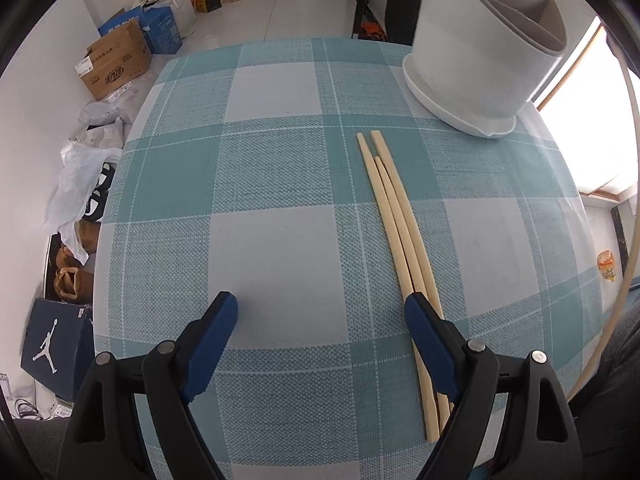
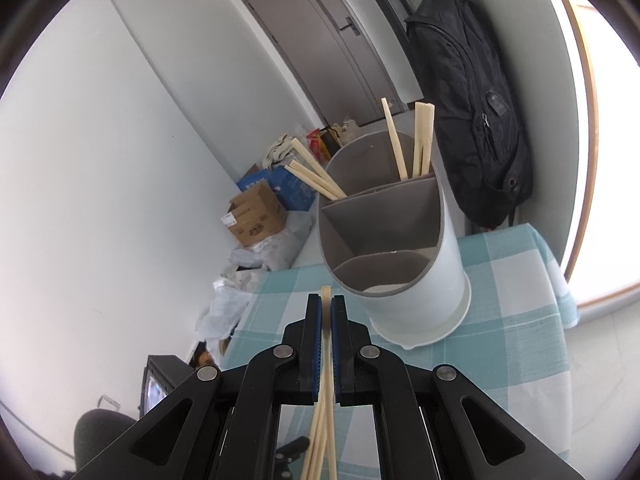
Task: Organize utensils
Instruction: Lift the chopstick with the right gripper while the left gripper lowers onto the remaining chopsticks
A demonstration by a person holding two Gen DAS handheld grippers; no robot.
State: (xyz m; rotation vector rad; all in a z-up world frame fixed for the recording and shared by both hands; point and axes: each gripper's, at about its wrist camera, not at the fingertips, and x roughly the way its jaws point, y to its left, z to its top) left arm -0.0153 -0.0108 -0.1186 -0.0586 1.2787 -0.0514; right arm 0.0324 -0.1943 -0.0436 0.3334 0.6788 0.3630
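Three pale wooden chopsticks (image 1: 394, 216) lie side by side on the teal checked tablecloth (image 1: 280, 184). My left gripper (image 1: 320, 308) is open just above the cloth; its right finger (image 1: 424, 320) rests over the near part of the chopsticks. The white utensil holder (image 1: 484, 52) with grey dividers stands at the far right. My right gripper (image 2: 326, 308) is shut on a chopstick (image 2: 326, 376) and holds it in the air, just left of the holder (image 2: 408, 280). Several chopsticks (image 2: 420, 140) stand in the holder's far compartments. The near compartments look empty.
Cardboard boxes (image 1: 116, 60) and plastic bags (image 1: 80, 176) crowd the floor left of the table. A shoe box (image 1: 56, 344) sits at the near left. A black backpack (image 2: 476, 104) hangs behind the holder. A window is on the right.
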